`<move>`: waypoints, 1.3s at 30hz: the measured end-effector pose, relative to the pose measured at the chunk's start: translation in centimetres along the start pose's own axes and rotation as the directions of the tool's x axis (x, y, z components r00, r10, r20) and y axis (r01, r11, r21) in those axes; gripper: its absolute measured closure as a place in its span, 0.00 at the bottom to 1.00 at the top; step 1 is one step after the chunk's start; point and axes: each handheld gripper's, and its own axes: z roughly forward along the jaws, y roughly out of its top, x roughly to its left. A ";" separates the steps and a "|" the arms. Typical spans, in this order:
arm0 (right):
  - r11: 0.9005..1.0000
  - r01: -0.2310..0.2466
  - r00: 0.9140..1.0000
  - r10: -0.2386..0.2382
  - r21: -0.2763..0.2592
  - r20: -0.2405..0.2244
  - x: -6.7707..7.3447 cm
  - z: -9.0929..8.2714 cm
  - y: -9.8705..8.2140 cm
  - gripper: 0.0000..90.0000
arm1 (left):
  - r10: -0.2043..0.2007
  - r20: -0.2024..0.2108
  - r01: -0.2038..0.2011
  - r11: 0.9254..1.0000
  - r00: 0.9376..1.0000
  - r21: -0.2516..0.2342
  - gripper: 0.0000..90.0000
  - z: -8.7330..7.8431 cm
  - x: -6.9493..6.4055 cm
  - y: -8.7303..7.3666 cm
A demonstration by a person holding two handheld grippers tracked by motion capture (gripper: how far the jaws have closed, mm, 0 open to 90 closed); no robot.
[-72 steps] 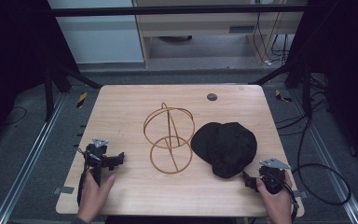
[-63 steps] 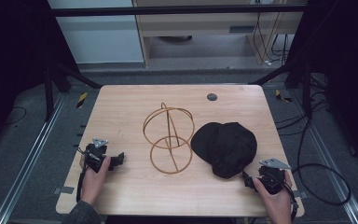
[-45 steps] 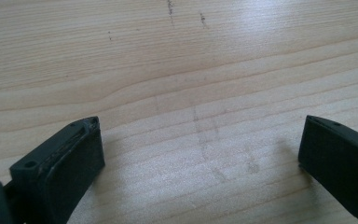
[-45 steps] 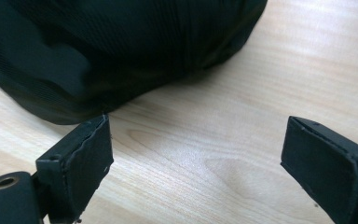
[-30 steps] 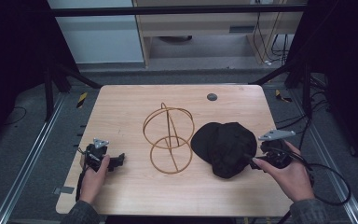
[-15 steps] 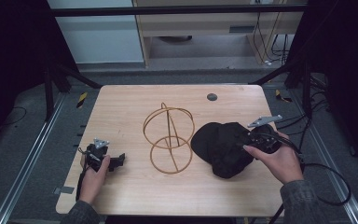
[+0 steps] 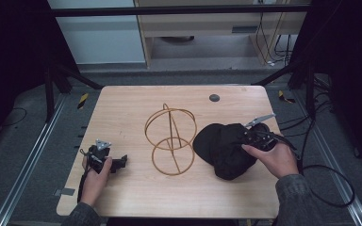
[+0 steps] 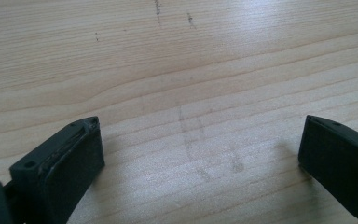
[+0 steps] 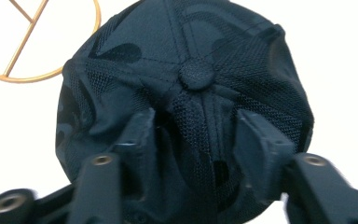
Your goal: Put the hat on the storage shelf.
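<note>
**Right claw closing on the black cap**

I am looking down on a pale wooden tabletop standing in a dim room, with dark floor mats around it and a light cabinet behind. The black cap is lying on the right half of the tabletop, just beside the gold wire stand, which is standing near the middle. My right claw is sitting against the cap's right side, and its jaws have just been closing. In the right gripper view a fold of the crown fabric is bunching up between them, just below the top button, and both pads are pressing into the mesh. My left claw is resting low over bare wood at the left edge. In the left gripper view its jaws are standing wide apart with nothing between them.
</note>
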 end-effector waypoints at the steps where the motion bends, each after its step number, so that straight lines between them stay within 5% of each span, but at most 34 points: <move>1: 1.000 0.001 1.000 -0.001 0.005 -0.008 -0.1 0.1 0.0 0.67 | 0.000 0.000 0.000 1.000 1.000 0.000 0.00 0.0 0.0 0.0; 14: 1.000 -0.011 0.999 0.011 0.000 -0.047 -0.6 0.0 0.3 0.96 | 0.002 0.001 -0.002 1.000 1.000 0.000 0.00 0.0 -0.1 0.0; 30: 1.000 0.029 1.000 -0.029 0.000 -0.010 -0.2 -5.9 2.5 0.98 | 0.001 0.001 -0.001 1.000 1.000 0.000 0.00 0.0 -0.1 0.0; 39: 1.000 0.009 1.000 -0.010 -0.030 -0.027 -0.3 -9.0 3.0 0.98 | 0.001 0.002 -0.001 1.000 1.000 -0.002 0.00 0.0 -0.1 0.0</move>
